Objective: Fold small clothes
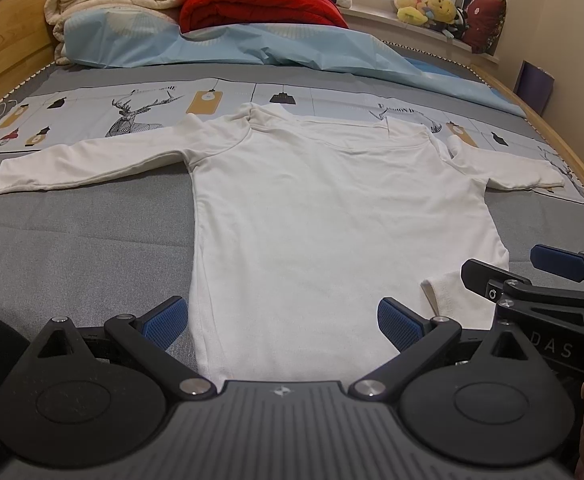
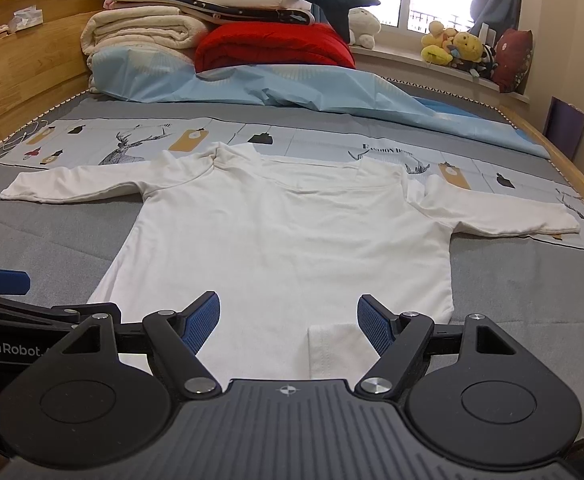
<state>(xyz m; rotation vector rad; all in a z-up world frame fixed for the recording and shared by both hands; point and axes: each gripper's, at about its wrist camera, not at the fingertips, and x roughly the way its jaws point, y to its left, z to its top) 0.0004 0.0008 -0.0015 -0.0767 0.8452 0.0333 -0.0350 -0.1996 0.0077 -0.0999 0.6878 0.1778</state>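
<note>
My left tool (image 1: 281,326) hangs wide open over the hem of the white shirt (image 1: 332,208), gripping nothing. My right tool (image 2: 287,326) is open too, empty, above a folded-up hem corner (image 2: 332,350). The shirt lies flat on the bed (image 1: 71,248), collar at 12 o'clock, sleeves spread toward 9 and 3.
</note>
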